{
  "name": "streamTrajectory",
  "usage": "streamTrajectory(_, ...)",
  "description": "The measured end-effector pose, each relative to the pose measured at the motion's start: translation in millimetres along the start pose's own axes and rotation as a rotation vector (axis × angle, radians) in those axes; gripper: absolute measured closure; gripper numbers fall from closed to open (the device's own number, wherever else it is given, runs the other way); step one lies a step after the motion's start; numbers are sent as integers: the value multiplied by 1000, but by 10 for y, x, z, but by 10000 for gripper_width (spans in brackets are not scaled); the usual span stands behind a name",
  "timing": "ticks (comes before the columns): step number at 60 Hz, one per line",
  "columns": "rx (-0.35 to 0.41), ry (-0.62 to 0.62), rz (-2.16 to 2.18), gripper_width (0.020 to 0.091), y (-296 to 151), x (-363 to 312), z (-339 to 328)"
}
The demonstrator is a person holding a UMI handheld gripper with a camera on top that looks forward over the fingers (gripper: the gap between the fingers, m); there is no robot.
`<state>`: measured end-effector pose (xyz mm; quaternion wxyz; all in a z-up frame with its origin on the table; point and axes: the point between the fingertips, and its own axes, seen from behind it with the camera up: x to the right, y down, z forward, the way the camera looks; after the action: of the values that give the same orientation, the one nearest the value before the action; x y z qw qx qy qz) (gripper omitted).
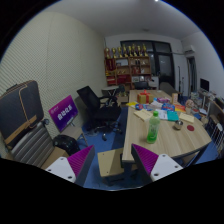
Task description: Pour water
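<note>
One camera rides on the gripper (112,160), looking forward along its two fingers. It stands well back from the long wooden table (165,135), facing down the room toward far shelves (122,66).

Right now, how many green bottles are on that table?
1. The green bottle stands on the table, beyond the open hand-held gripper. Others may hide among the clutter farther back.

One green bottle (153,129), one table (176,140), two office chairs (98,107)
</note>
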<state>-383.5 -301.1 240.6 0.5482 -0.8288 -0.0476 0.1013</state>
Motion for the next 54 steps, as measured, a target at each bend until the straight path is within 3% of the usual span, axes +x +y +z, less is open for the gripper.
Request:
streamTrajectory(10,111,27,-61,329,-178,378,72)
streamTrajectory(20,114,159,-90,329,-30,970,380)
streamTrajectory(28,144,210,-130,327,34,1596,995)
streamTrajectory(54,139,187,-102,334,229,2748,3012)
